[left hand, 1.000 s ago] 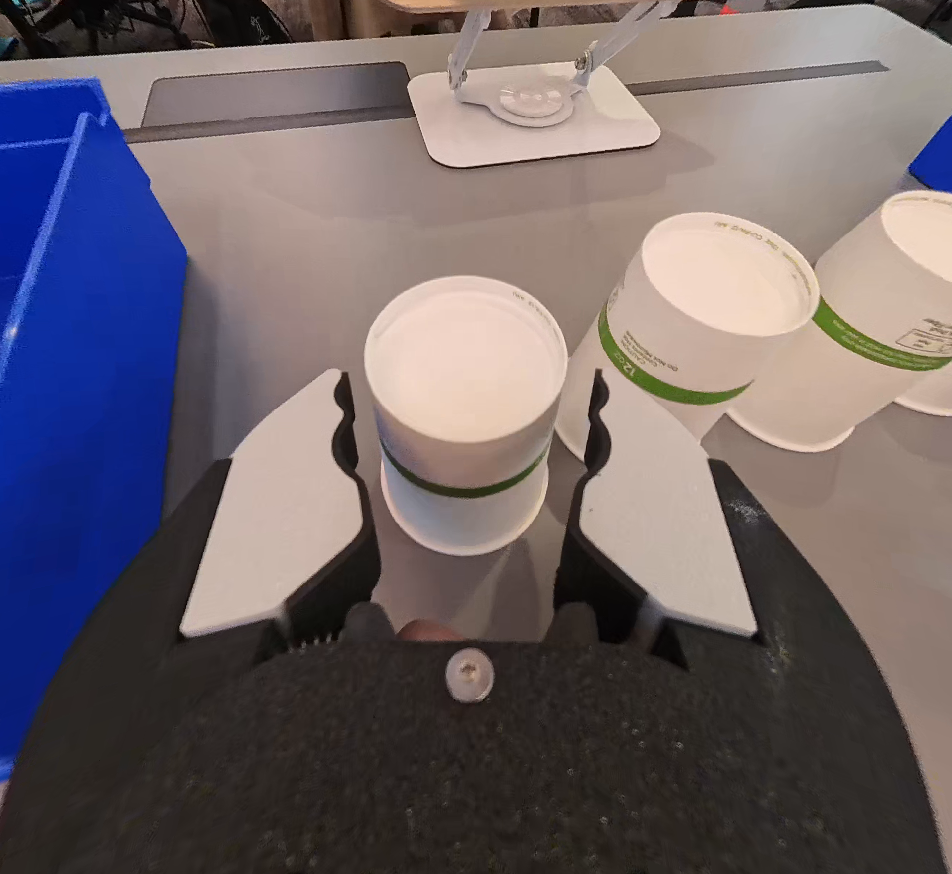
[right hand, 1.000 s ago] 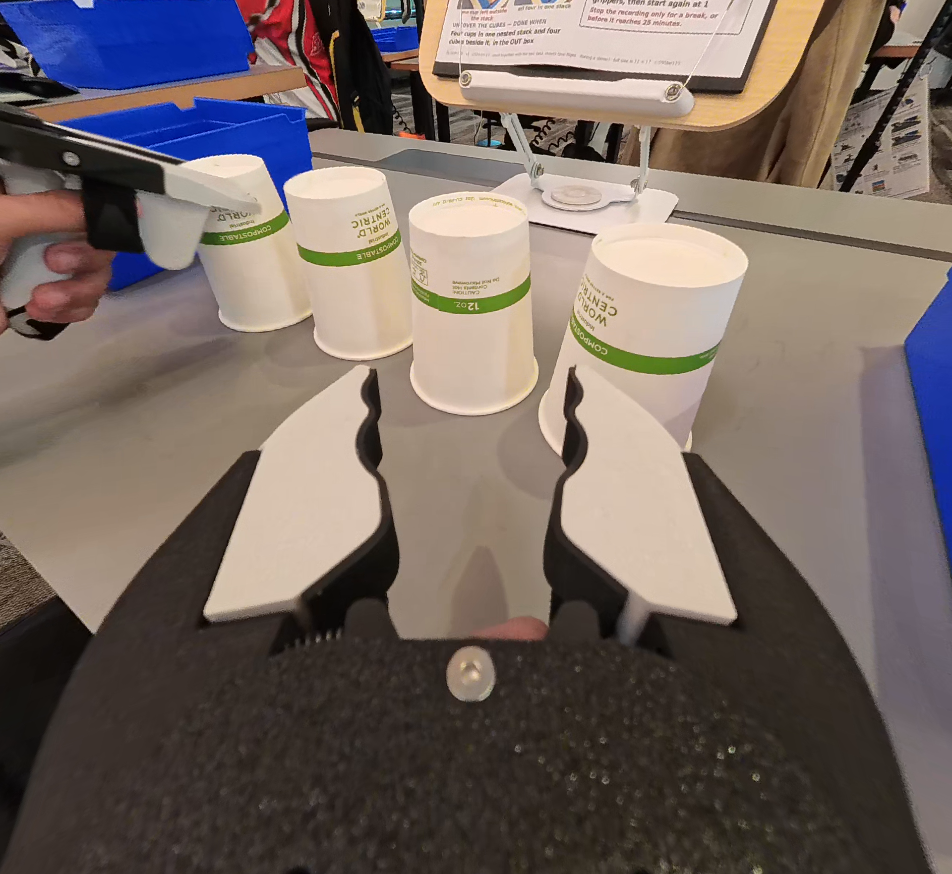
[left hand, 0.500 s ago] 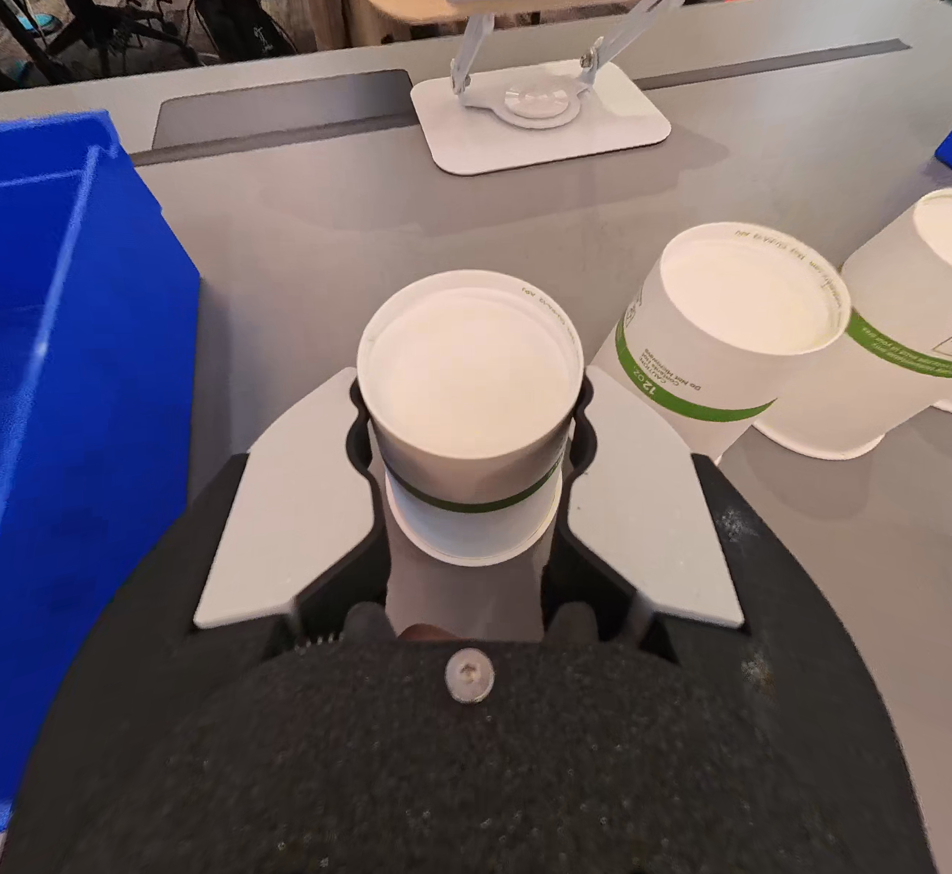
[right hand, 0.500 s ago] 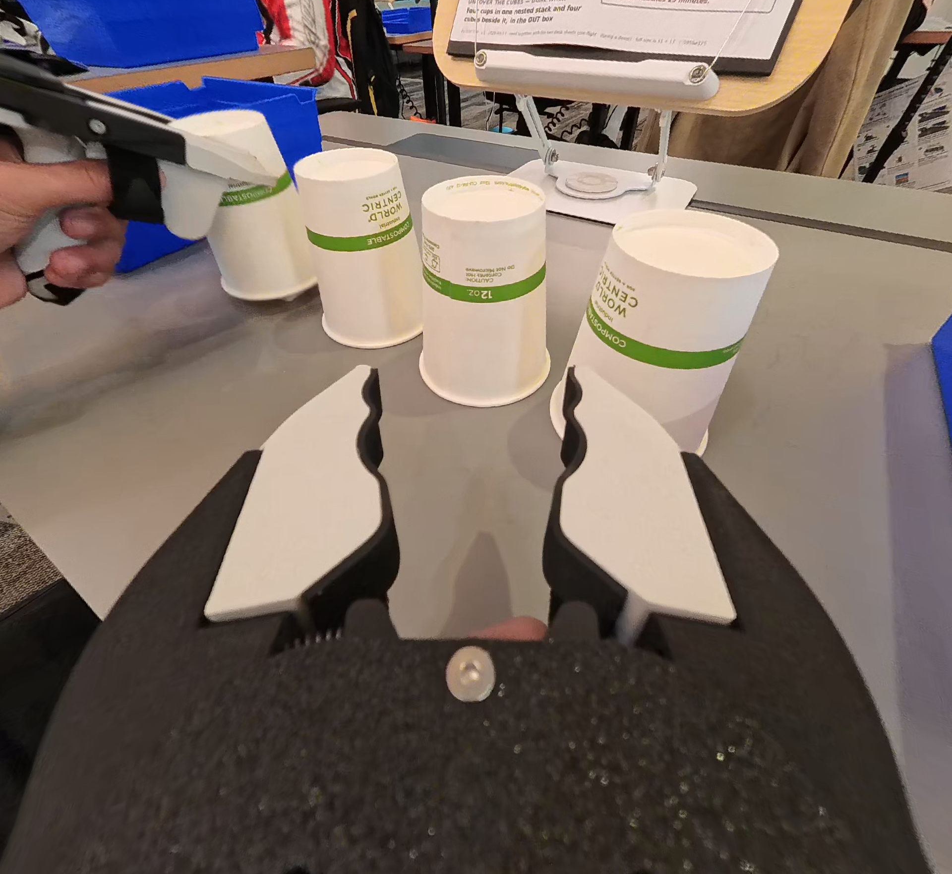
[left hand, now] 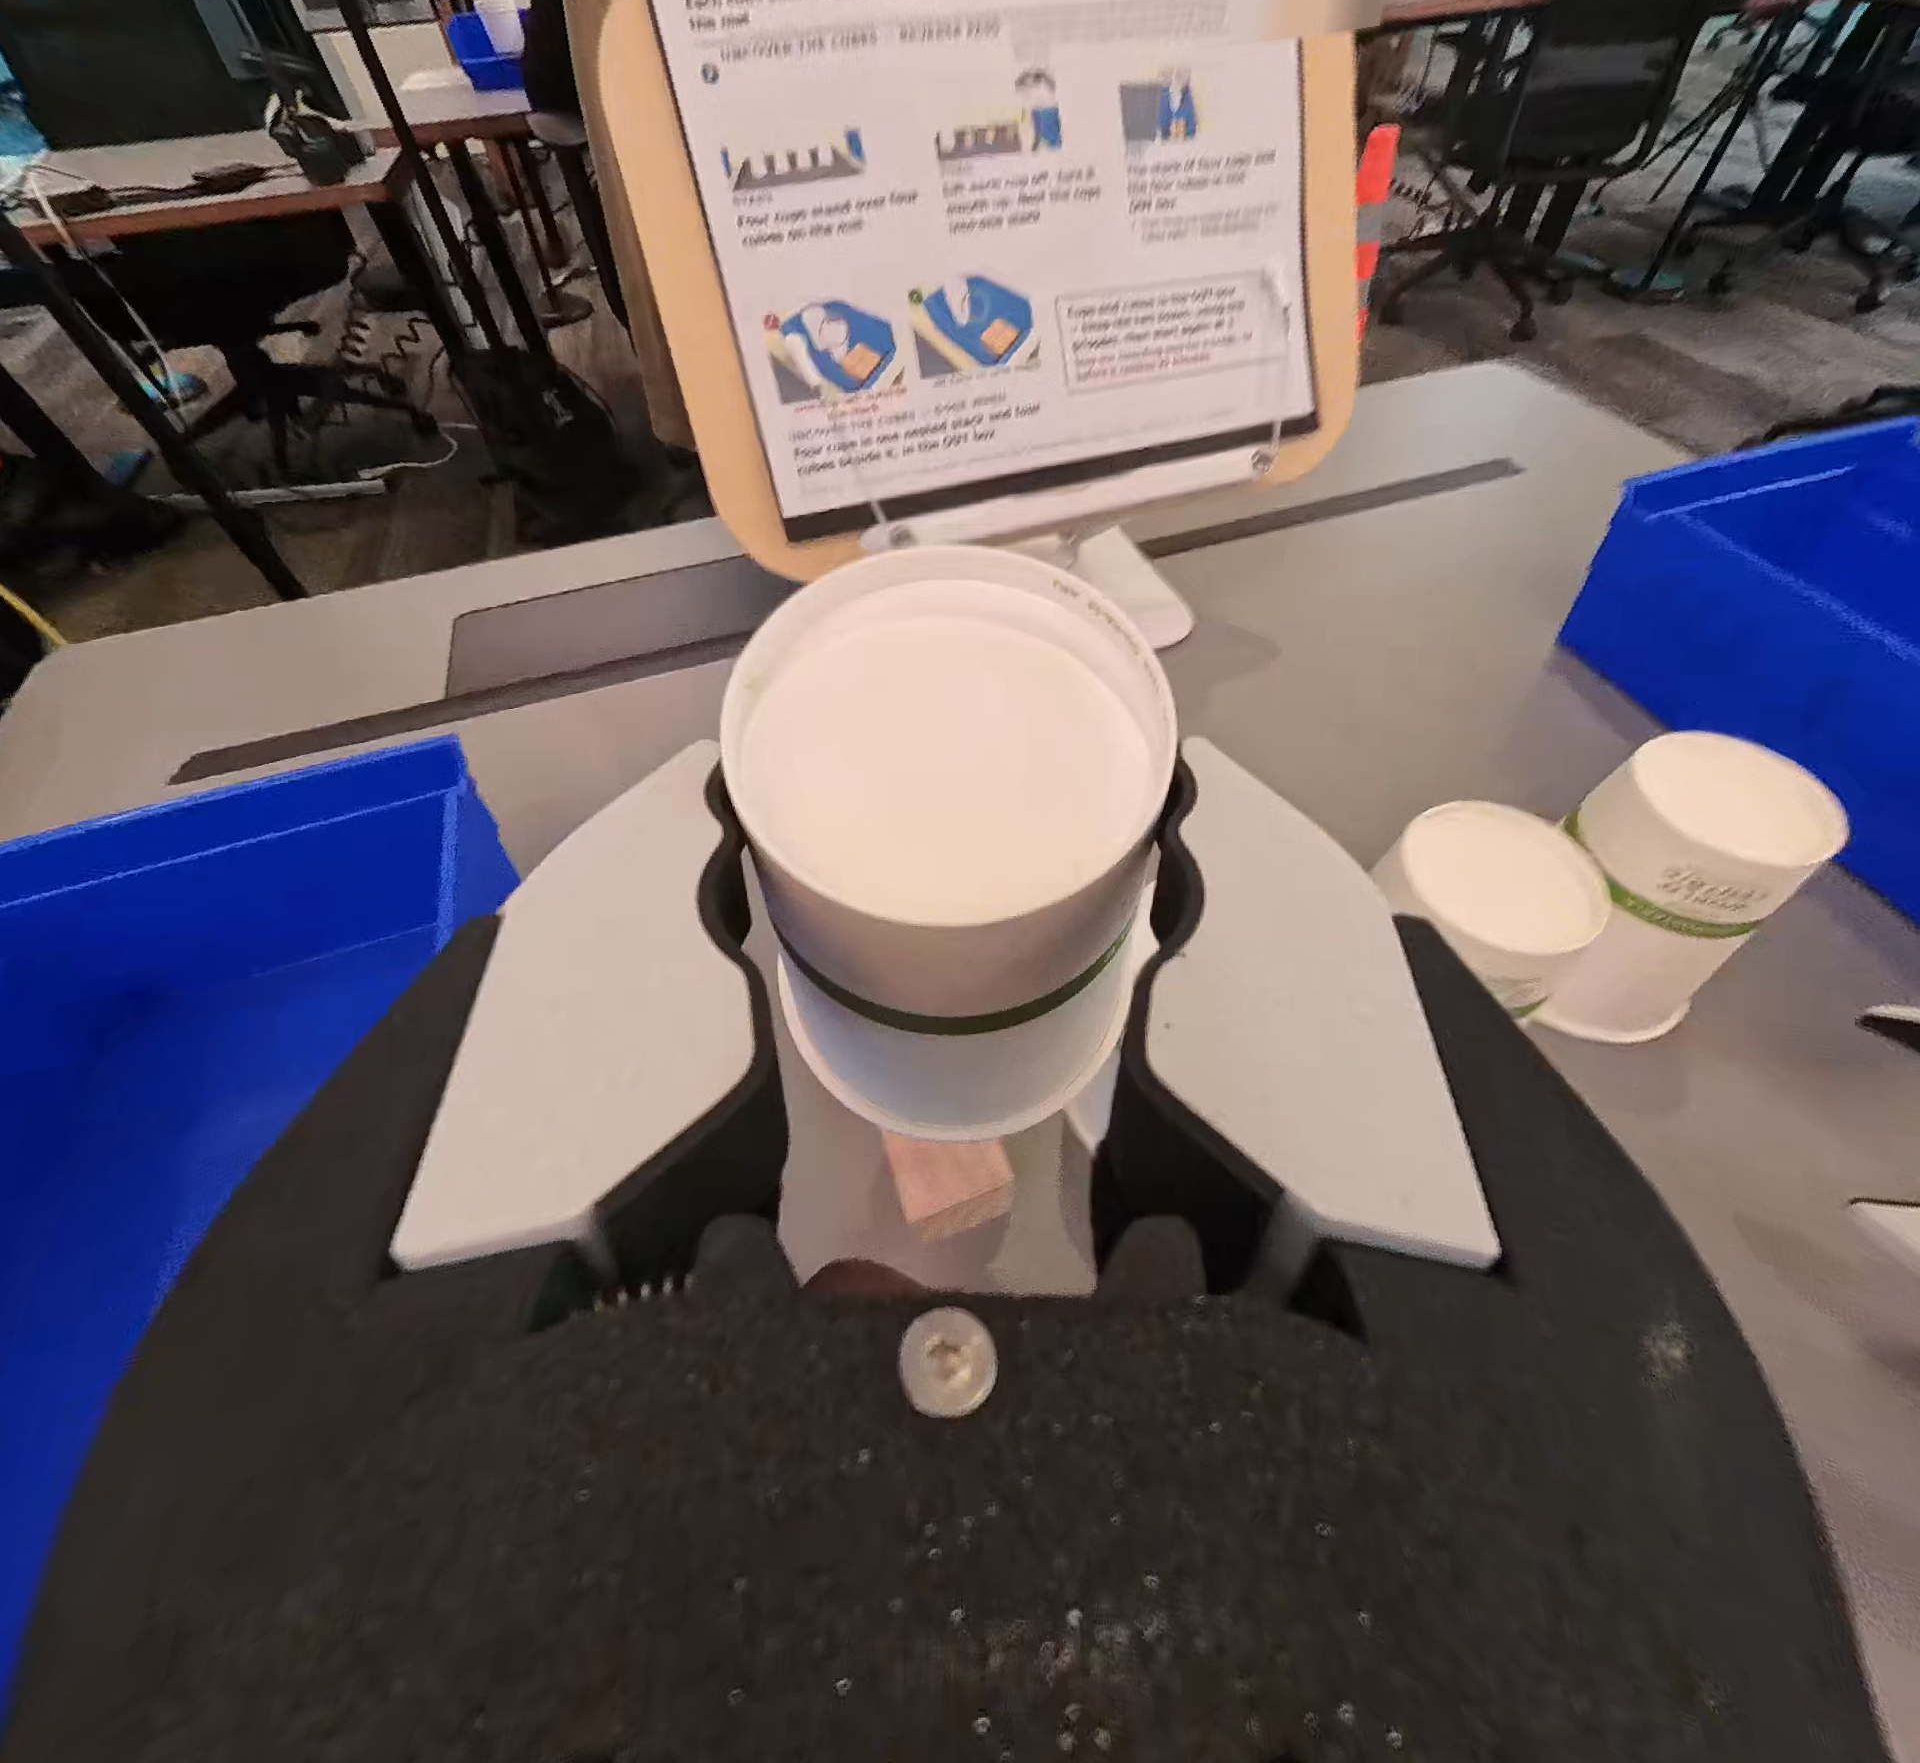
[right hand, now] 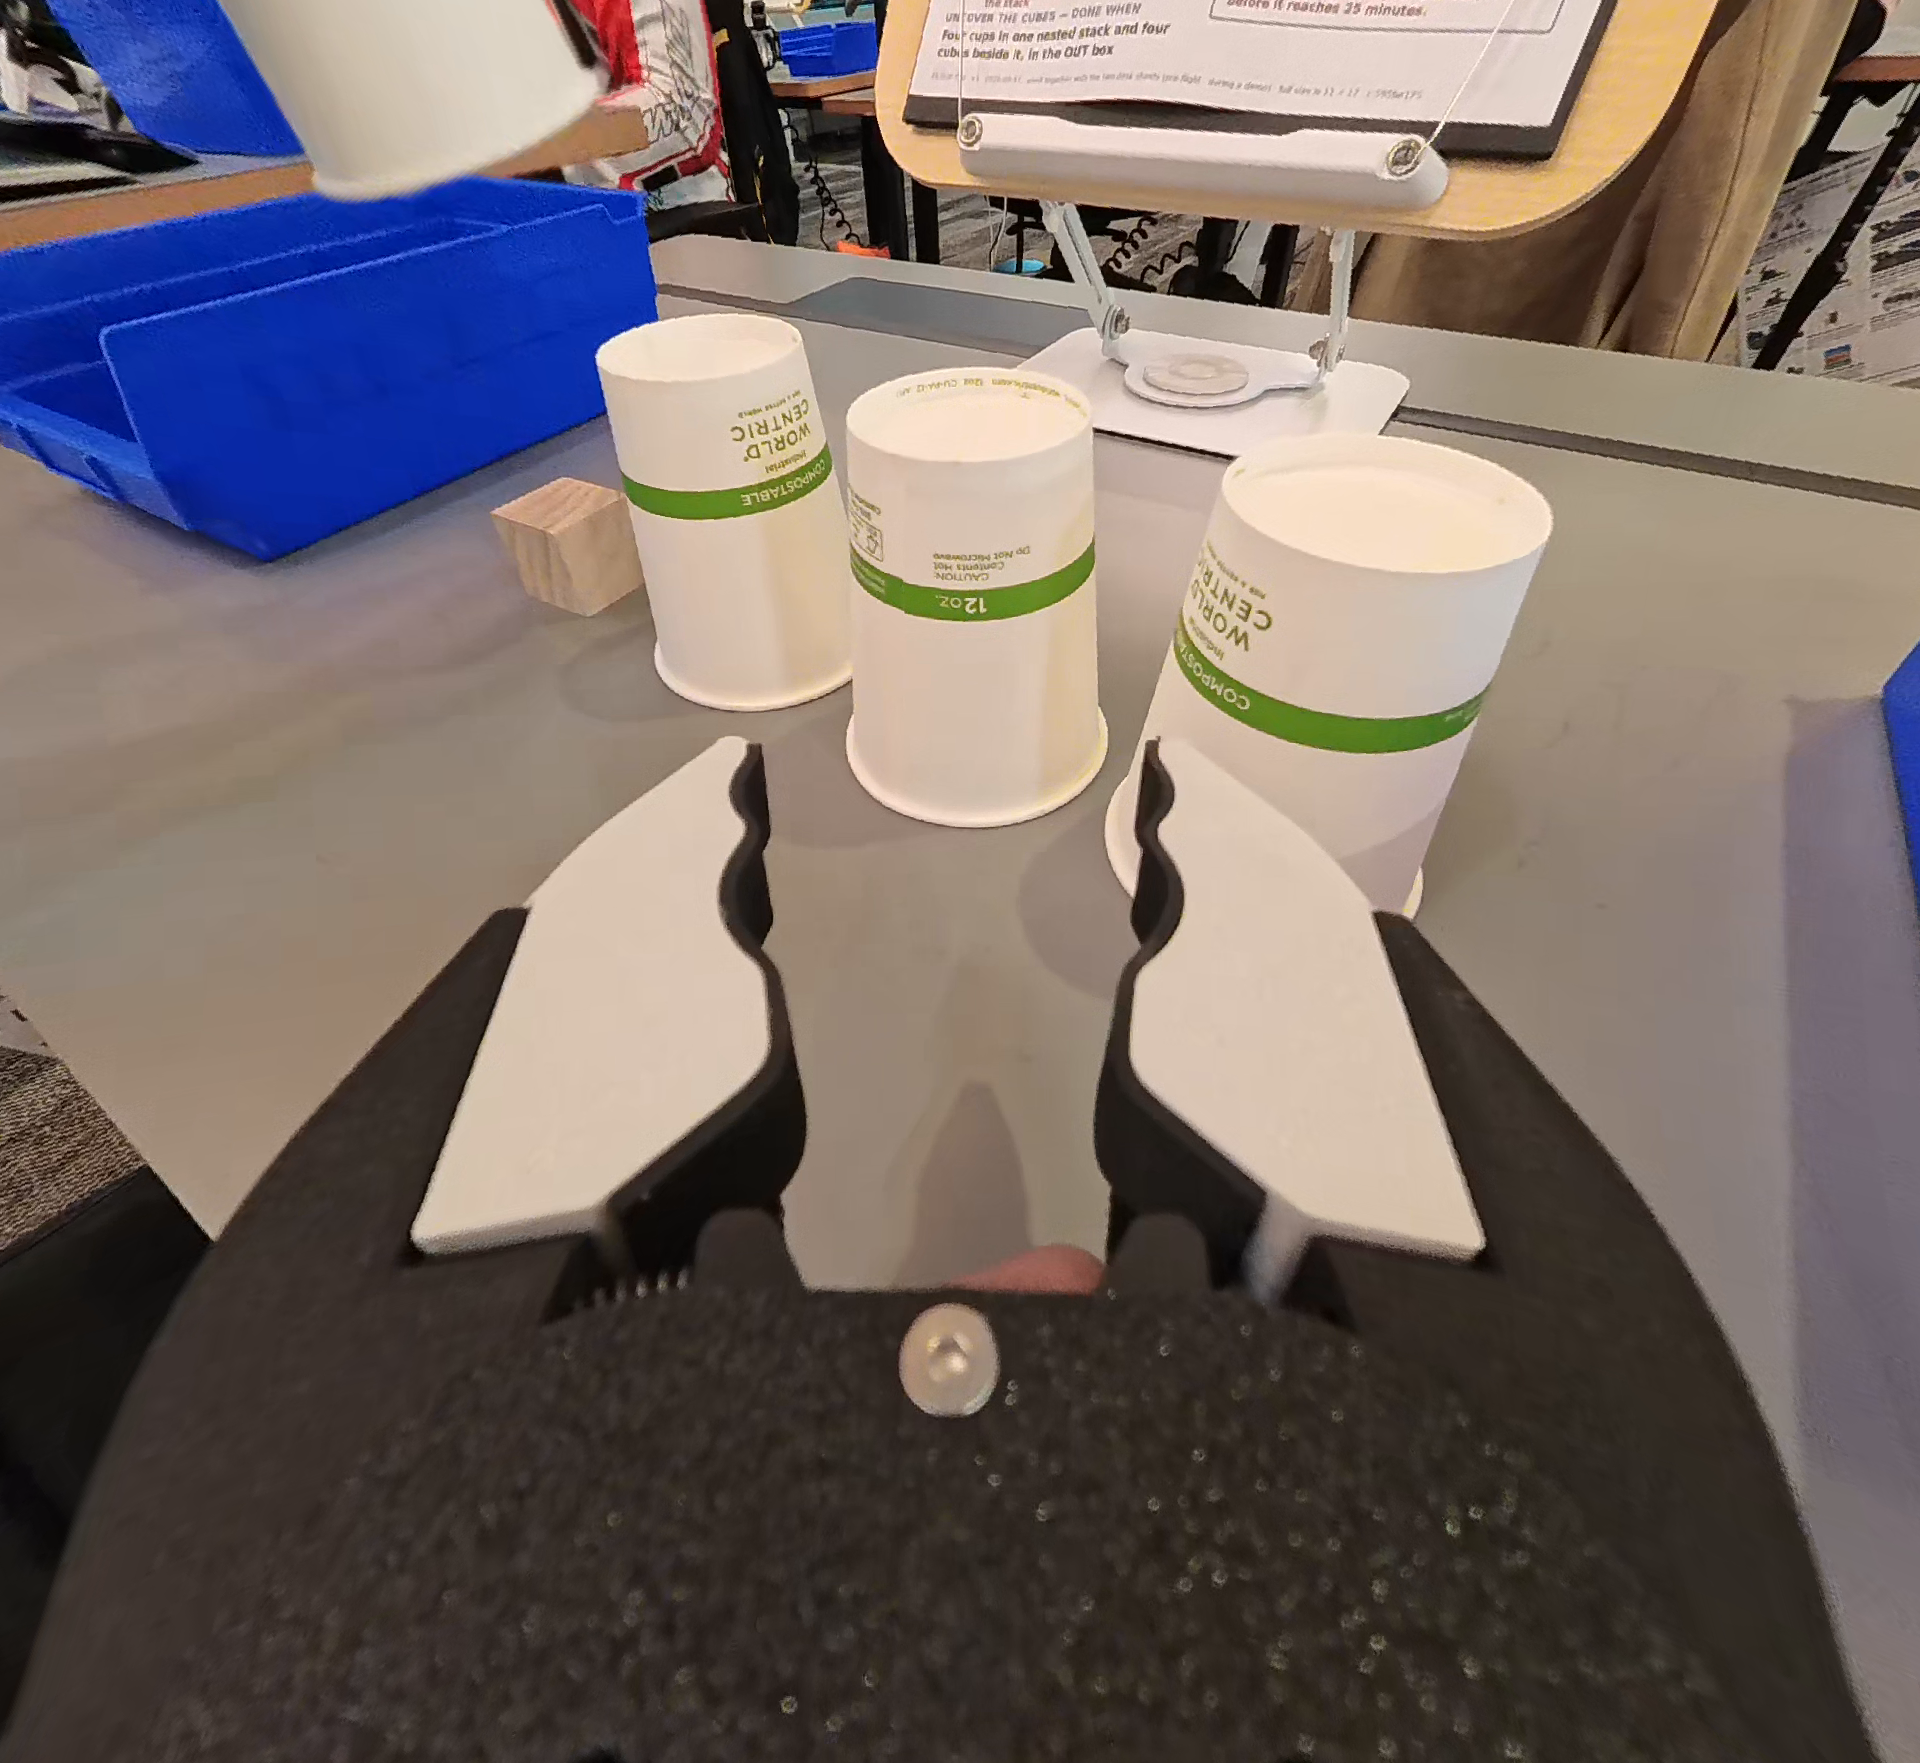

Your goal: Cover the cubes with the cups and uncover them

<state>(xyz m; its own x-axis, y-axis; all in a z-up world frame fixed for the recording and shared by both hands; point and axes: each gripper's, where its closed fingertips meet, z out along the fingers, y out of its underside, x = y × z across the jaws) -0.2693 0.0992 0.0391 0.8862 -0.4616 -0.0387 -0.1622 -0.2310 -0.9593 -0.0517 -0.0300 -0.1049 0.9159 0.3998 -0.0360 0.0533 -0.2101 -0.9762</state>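
Left claw (left hand: 951,866): both fingers pressed against the sides of an upside-down white paper cup (left hand: 945,840) with a green band, gripped near its closed base. In the left wrist view the cup fills the centre of the frame, base toward the camera, open mouth downward. It hangs clear of the grey tabletop (left hand: 1351,674). In the right wrist view the same cup (right hand: 384,20) shows at upper left, well above the tabletop (right hand: 312,830).

A wooden cube (left hand: 951,1183) lies bare just below the cup's rim, lower centre of the left wrist view. In the right wrist view the cube (right hand: 566,544) sits at left of middle, touching or just beside the leftmost standing cup (right hand: 727,508); which cannot be told. A blue bin (right hand: 312,363) stands behind it, at left.

Right claw (right hand: 951,788): fingers spread wide, holding nothing, low over the tabletop. Ahead of it three cups stand mouth-down in a row from left of centre to right of centre. The middle cup (right hand: 971,601) lies straight ahead of the gap between the fingers; the right cup (right hand: 1340,653) is just beside the right finger tip. Each cup's long axis is upright, so the fingers would meet its sides squarely.

Judgement: uncovering stage, one cube exposed, three cups apparently still to lift. The right claw is the nearer to those three; the middle cup is the one in line. Risk: the cups stand close together, so a finger may nudge a neighbour.
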